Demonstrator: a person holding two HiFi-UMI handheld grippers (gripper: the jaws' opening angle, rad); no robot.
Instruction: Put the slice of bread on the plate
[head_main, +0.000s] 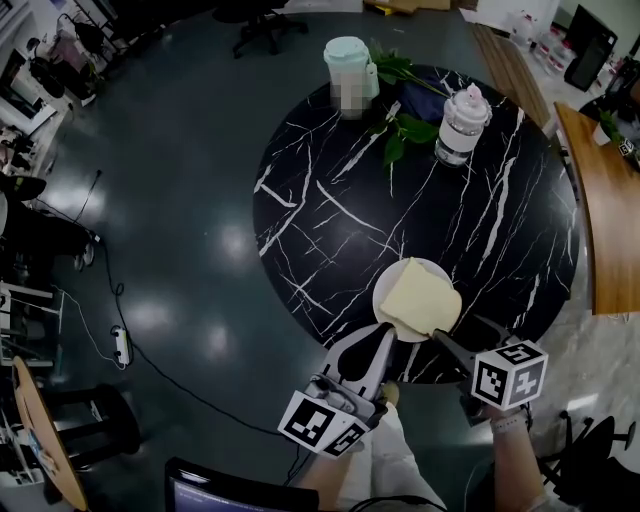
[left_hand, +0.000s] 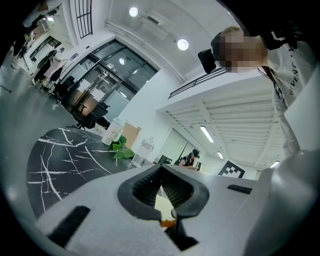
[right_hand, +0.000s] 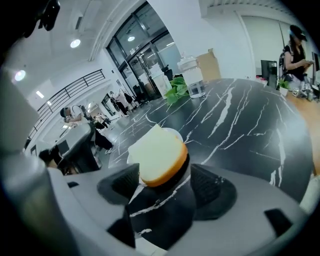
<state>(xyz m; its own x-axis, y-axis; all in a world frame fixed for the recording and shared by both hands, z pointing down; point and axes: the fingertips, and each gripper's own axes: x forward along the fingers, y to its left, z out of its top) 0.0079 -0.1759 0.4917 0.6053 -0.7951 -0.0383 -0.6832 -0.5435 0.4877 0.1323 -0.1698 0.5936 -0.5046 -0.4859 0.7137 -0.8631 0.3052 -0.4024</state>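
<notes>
One slice of bread (head_main: 420, 298) lies flat on one white plate (head_main: 432, 268) near the black counter's (head_main: 330, 200) close edge. It is roughly square, and its browned crust edge faces the right tool (right_hand: 165, 190). That tool is released, its jaws wide, with the slice just beyond and between its pads, untouched. Of the two tools, the left tool (head_main: 383, 338) is clenched, tips meeting beside the plate.
</notes>
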